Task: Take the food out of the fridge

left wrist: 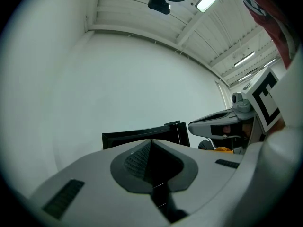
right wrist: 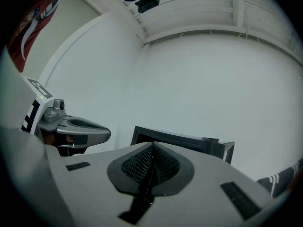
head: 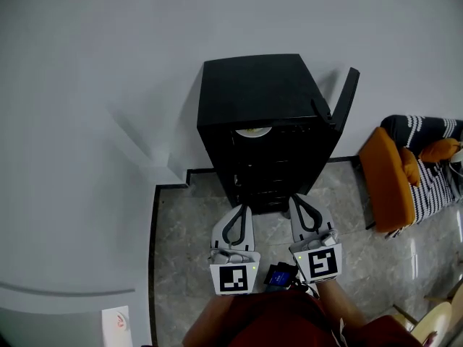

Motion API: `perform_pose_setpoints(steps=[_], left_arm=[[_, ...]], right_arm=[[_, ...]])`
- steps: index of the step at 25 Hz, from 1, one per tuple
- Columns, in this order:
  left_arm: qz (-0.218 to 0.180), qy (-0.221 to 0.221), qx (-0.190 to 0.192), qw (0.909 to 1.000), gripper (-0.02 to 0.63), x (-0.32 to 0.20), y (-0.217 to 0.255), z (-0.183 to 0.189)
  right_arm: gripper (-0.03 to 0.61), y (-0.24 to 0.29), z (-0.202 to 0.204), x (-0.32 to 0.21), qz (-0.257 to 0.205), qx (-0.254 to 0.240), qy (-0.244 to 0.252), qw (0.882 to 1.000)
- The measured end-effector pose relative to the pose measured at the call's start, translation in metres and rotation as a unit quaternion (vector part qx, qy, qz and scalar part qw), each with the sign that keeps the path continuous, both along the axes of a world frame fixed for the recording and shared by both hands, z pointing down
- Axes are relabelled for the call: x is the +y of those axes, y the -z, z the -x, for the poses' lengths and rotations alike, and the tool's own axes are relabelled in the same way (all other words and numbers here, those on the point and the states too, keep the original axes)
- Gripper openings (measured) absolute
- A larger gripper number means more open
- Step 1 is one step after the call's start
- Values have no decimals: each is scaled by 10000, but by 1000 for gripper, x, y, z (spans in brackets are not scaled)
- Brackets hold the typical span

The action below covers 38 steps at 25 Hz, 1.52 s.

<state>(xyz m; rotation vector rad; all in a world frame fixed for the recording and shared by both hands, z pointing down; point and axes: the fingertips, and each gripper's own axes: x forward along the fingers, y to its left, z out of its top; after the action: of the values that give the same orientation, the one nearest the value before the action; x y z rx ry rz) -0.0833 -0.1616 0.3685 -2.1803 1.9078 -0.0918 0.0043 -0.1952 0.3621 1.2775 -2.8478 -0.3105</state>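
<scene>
Head view showed a small black fridge (head: 249, 85) standing against a white wall (head: 94, 63) on a grey stone floor (head: 184, 255), with its door (head: 346, 96) swung open to the right. On the top shelf inside lay a pale plate (head: 253, 131) with something yellowish on it, too small to tell what; the shelves below it were dark and could not be made out. The left gripper (head: 244, 210) and the right gripper (head: 296, 201) were held side by side, low in front of the fridge, both pointing towards its open front and apart from it. In each gripper view the two jaws met along a closed line with nothing between them, so both were empty and closed, and the top of the fridge showed just beyond their tips. To the right of the fridge stood a seat with an orange cushion (head: 387, 176) and a striped cloth (head: 434, 183).
</scene>
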Motion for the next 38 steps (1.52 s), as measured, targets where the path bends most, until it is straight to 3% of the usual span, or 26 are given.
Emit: perform_pose_setpoints(steps=[1,3,6,9,16,23,27,33,36,38], left_arm=[[-4,-55,-225,9997,14,0,1,4],[-3,-77,-233,9997,14,-2,1,11],[-15,-87,-11,10000,14,-7,-1,18],[21,-87,459,9989,14,-14,-6,19],[44,-191,445,9988,14,-30,-12,12],[626,-125,780,9949,14,-51,-34,12],[708,-151,1184,9903,15,-66,-44,15],[882,-234,2156,9722,17,-91,-61,19],[1025,-241,2852,9527,21,-104,-77,21],[1141,-266,3312,9363,80,-111,-88,24]], right_arm=[[21,0,4,0,27,23,-19,10000],[21,-1,10,1,75,85,-45,9999],[21,4,20,0,-64,46,-50,10000],[21,3,22,-1,-76,75,-81,9999],[21,0,13,-9,-61,77,-220,9997],[21,-3,0,-16,14,83,-354,9993],[21,-6,-4,-17,72,98,-404,9991],[21,-11,-10,-18,182,71,-460,9987],[21,-11,-16,-18,244,32,-546,9982],[21,-11,-18,-17,232,61,-586,9980]])
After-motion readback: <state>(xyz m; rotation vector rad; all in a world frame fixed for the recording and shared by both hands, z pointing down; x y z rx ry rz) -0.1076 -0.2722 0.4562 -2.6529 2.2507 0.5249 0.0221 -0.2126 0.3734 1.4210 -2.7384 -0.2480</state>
